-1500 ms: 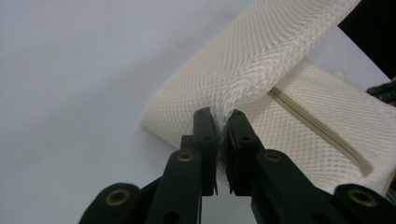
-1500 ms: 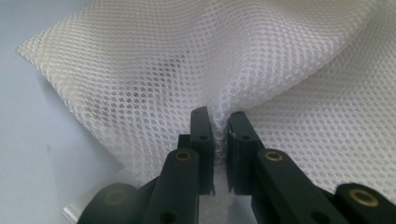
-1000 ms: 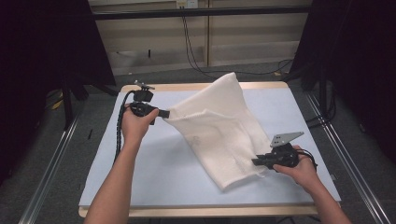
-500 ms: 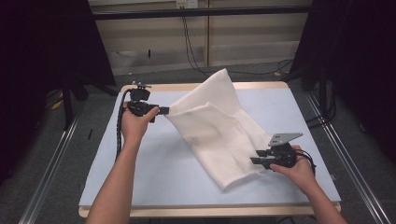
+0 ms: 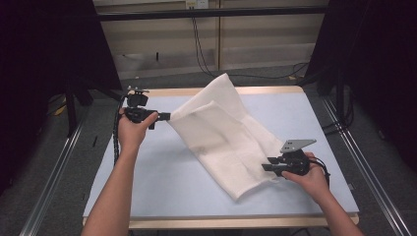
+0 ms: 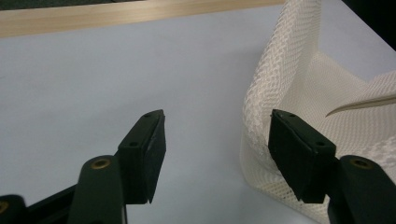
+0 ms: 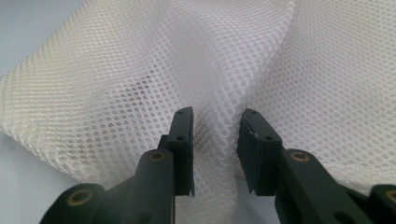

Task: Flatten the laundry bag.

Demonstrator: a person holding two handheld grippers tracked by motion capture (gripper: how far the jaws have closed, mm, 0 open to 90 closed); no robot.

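Mesh bag (image 5: 221,135) lies folded on the surface (image 5: 147,182); left tool (image 6: 212,140) has just opened, releasing its edge, while right tool (image 7: 215,140), jaws slightly apart, straddles a ridge.

No lettering, label, brand mark, number or sign can be read in any of the views.
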